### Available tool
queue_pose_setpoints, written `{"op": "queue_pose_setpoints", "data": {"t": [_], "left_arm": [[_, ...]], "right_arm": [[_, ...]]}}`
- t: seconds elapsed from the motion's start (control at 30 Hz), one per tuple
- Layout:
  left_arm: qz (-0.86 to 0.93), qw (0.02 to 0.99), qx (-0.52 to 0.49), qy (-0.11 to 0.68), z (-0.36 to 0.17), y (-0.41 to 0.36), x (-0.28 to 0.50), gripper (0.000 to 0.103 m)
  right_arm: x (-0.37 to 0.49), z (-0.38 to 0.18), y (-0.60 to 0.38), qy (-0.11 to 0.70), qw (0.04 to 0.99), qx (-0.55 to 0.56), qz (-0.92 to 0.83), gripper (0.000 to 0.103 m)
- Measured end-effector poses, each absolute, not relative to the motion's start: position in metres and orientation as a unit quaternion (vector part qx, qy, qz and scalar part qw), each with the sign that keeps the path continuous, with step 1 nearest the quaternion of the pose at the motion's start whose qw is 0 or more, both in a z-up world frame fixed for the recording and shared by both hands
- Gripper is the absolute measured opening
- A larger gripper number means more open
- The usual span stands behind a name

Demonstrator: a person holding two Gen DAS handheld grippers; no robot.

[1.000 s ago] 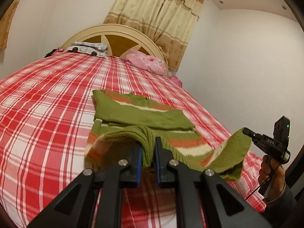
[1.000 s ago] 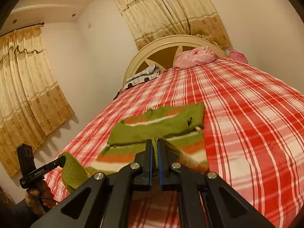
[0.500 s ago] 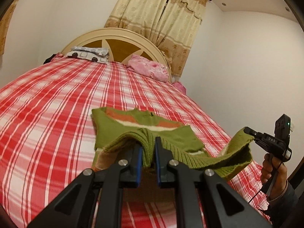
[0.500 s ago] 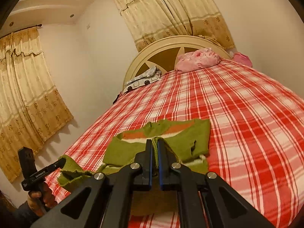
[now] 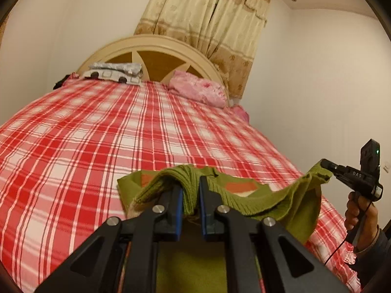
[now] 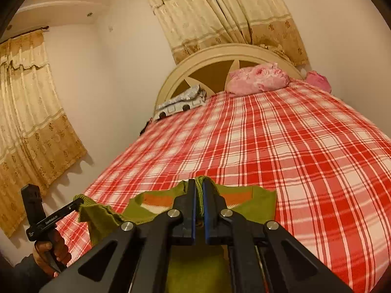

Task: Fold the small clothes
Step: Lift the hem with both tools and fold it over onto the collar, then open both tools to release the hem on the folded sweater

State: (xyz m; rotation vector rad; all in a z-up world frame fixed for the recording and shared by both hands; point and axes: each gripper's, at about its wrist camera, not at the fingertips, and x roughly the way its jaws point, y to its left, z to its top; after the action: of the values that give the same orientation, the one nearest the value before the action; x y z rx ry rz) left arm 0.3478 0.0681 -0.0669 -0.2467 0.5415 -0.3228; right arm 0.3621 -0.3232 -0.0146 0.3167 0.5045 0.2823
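A small green knit sweater (image 5: 246, 202) with orange and cream stripes lies on the red plaid bed (image 5: 122, 131). My left gripper (image 5: 190, 195) is shut on its ribbed hem, lifted over the sweater's body. My right gripper (image 6: 200, 193) is shut on the same hem at the other corner. Each gripper shows in the other's view: the right one (image 5: 325, 164) at the right edge, the left one (image 6: 78, 202) at the lower left, both pinching green fabric. The hem sags between them. The sweater's lower part is hidden under the grippers.
A cream headboard (image 5: 156, 51) stands at the far end with a grey patterned pillow (image 5: 114, 73) and pink bedding (image 5: 198, 90). Beige curtains (image 6: 29, 127) hang on the left wall and behind the bed. A white wall runs along the bed's right side.
Both grippers have carried the hem forward over the sweater toward its collar. Less of the sweater's body shows beyond the fingers, and the striped lower part is covered.
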Motion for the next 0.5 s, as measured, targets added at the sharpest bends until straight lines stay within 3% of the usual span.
{"op": "queue_pose_setpoints", "data": {"t": [0.4,0.5], "left_arm": [[-0.125,0.925,-0.111,0.342,-0.131,0.064,0.446,0.012],[-0.093,0.922,-0.108,0.359,-0.143,0.065,0.46,0.02]], "right_arm": [[0.48,-0.085,-0.338,0.338,0.918,0.174,0.115,0.004],[0.514,-0.114,-0.345,0.38,0.905,0.166,0.092,0.005]]}}
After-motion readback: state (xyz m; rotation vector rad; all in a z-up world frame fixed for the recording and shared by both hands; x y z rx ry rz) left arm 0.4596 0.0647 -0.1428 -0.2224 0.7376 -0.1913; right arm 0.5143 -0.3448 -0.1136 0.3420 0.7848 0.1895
